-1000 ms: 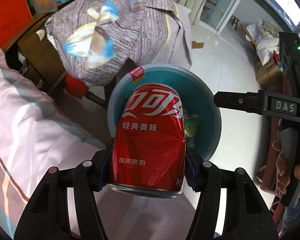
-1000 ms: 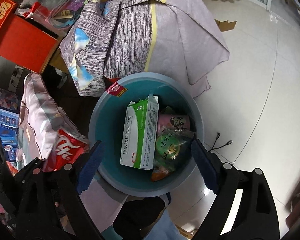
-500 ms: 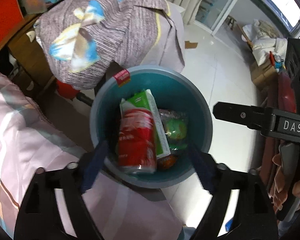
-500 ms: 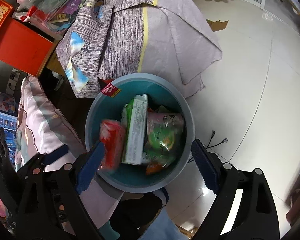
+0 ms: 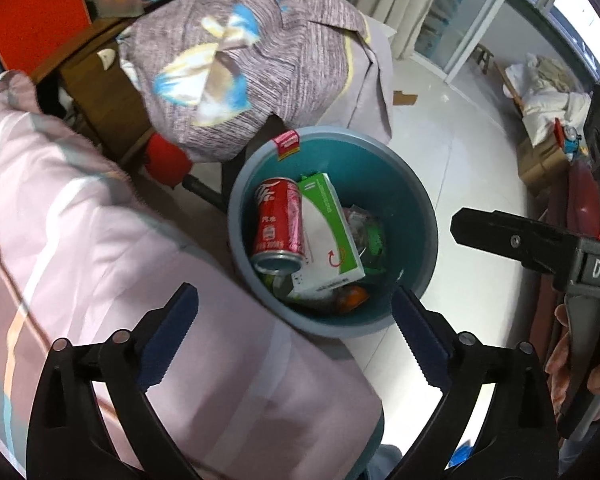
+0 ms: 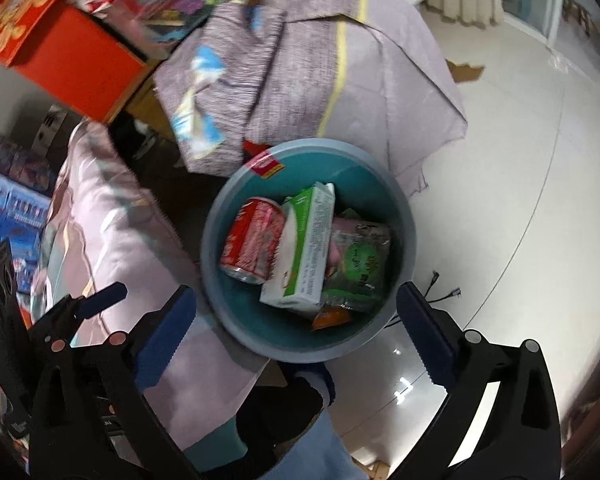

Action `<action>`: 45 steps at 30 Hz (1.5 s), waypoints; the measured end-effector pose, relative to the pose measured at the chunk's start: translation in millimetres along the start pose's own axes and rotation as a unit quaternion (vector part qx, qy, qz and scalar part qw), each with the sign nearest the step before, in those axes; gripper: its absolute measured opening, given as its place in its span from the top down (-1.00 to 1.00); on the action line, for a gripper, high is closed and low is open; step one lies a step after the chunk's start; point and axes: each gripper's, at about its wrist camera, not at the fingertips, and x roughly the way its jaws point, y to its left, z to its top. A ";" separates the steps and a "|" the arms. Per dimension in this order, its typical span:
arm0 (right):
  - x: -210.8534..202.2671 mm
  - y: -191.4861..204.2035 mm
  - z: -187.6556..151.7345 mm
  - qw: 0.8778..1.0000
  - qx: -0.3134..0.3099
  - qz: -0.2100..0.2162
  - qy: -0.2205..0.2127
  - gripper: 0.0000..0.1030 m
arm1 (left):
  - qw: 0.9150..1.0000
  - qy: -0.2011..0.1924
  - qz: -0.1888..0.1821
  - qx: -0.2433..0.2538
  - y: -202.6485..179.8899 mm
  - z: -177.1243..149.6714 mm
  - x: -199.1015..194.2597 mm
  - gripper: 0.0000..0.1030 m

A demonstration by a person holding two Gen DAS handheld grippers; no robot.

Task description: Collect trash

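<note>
Red cola can [image 5: 279,224] is down inside the teal trash bin [image 5: 400,184], lying tilted against the bin's left wall, touching the green-and-white carton [image 5: 332,232]; snack wrappers [image 6: 356,264] fill the right side of the bin. Left gripper [image 5: 296,336] is released, jaws spread wide and empty, hanging above the bin's near rim at lower centre of frame. Right gripper [image 6: 296,332] is likewise spread wide, nothing between the pads, also above the near rim. Bin's left edge sits tight against the pink striped bedding [image 5: 80,248]; its far edge is just beside the grey patterned cloth [image 5: 240,68] draped over furniture. Open room is on the right: glossy white tiled floor [image 6: 520,184]. Red box [image 6: 56,36] sits at upper left, well apart from the bin.
</note>
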 end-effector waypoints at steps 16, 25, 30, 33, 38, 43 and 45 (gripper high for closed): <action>-44.2 50.2 -66.8 0.996 -0.078 -0.034 -0.018 -0.87 | 0.995 -0.050 0.036 -0.072 36.7 -66.8 -74.9 -0.92; -57.9 84.2 -102.2 0.990 -0.128 -0.041 -0.034 -0.87 | 0.991 -0.069 0.049 -0.104 56.6 -107.8 -98.9 -0.92; -61.9 89.6 -114.3 0.991 -0.123 -0.041 -0.037 -0.87 | 0.990 -0.077 0.048 -0.108 57.9 -125.4 -107.1 -0.92; -64.2 92.1 -123.3 0.990 -0.125 -0.047 -0.041 -0.87 | 0.989 -0.083 0.050 -0.110 55.7 -134.6 -112.5 -0.92; -70.2 96.9 -136.3 0.987 -0.139 -0.061 -0.055 -0.87 | 0.988 -0.095 0.057 -0.105 48.5 -146.3 -121.3 -0.92; -74.9 98.1 -145.3 0.985 -0.147 -0.066 -0.064 -0.87 | 0.987 -0.106 0.061 -0.101 43.2 -155.2 -131.0 -0.92; -75.5 96.6 -146.5 0.985 -0.143 -0.066 -0.064 -0.87 | 0.987 -0.108 0.063 -0.100 43.4 -157.0 -133.3 -0.92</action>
